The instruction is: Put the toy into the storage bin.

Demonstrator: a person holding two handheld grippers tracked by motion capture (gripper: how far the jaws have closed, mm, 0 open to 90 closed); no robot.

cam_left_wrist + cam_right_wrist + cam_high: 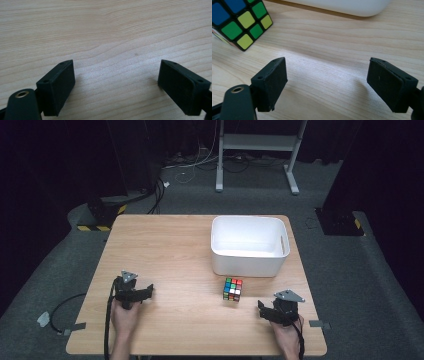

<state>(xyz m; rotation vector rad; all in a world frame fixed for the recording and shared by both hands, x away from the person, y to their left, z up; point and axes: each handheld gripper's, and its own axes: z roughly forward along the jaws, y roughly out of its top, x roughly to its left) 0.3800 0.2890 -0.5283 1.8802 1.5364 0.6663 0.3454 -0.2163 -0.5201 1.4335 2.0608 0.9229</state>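
1. The multicoloured plastic puzzle cube [233, 289] sits on the pale wooden table [170, 260], just in front of the white rectangular plastic bin [248, 245] and apart from it.
2. The right gripper [261, 308] rests near the cube with its jaws spread wide and nothing between them — in the right gripper view the cube [237, 22] lies up and to the left of the gap.
3. The left gripper [148, 290] lies well apart, jaws likewise wide, over bare wood.
4. To grasp well, I judge the right gripper should swing left until the cube is centred, pads square on two opposite flat faces — not on corners.
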